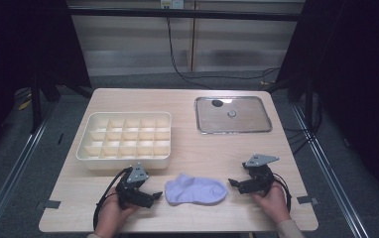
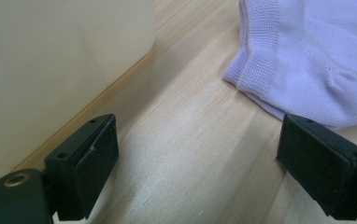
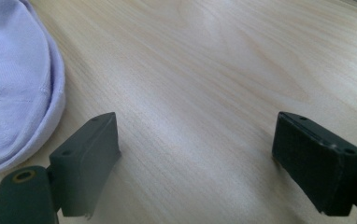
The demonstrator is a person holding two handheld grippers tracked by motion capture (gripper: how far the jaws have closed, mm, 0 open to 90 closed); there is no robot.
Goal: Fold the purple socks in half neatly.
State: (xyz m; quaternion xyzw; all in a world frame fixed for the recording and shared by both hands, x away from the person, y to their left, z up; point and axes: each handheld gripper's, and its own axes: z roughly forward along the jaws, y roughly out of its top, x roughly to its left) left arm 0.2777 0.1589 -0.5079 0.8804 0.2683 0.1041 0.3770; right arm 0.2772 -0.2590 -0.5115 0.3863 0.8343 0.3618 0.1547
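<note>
Nearest the camera, at the front edge of the table [image 1: 187,158], two hands rest with a gripper each and a pale lilac sock [image 1: 196,190] lies flat between them. From the left: the left gripper [image 1: 154,196] sits just beside the sock's cuff end, its jaws standing apart with nothing but bare wood between them; in the left gripper view the ribbed cuff [image 2: 256,79] lies just ahead of the right-hand jaw, not yet touched. The sock itself is spread flat, in front of the divided cream box [image 1: 124,140]. To its right, the right gripper [image 1: 233,184] points at the toe end, jaws wide apart and empty. Farther back on the right lies a metal tray [image 1: 233,114]. This looks like the approach before a grasp; next, each gripper probably needs to slide in low so one jaw goes under the fabric edge before closing.
</note>
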